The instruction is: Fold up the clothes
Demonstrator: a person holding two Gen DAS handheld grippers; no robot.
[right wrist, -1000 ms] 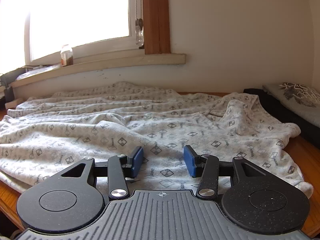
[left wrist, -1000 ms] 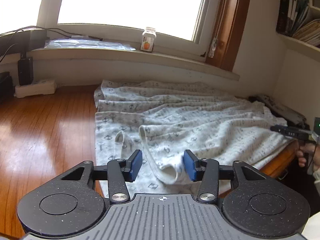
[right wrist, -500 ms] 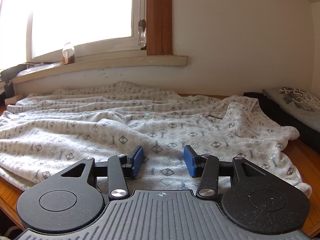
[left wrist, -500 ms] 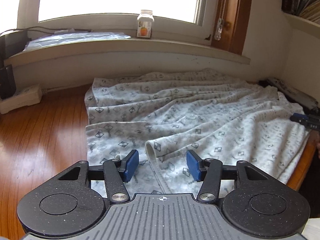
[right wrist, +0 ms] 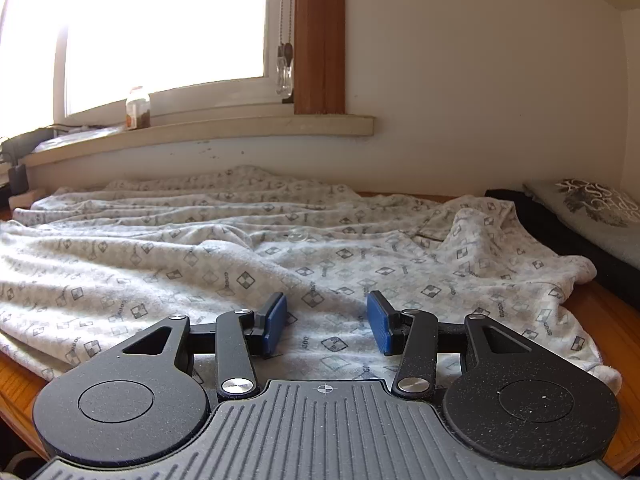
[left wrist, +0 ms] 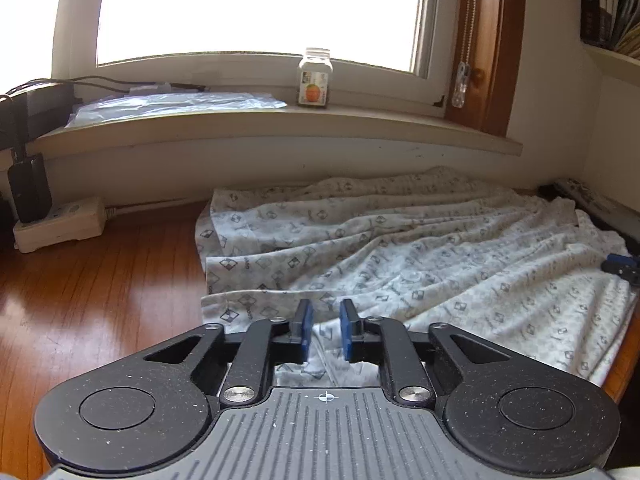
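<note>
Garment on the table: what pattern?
The garment is off-white with small grey checkered diamond motifs and lettering, repeated all over. It shows best in the right wrist view.

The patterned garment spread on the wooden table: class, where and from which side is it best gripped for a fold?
Likely the near hem of the patterned garment, approached from the table's front edge: the cloth lies flat, and only the edges offer a lip. The left gripper has been closing on it.

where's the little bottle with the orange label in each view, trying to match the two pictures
Left wrist view: the bottle stands on the windowsill, upper middle, just left of the wooden window frame.
Right wrist view: the bottle is small, on the sill at upper left.
Shared landmark: the hanging blind-cord pull.
</note>
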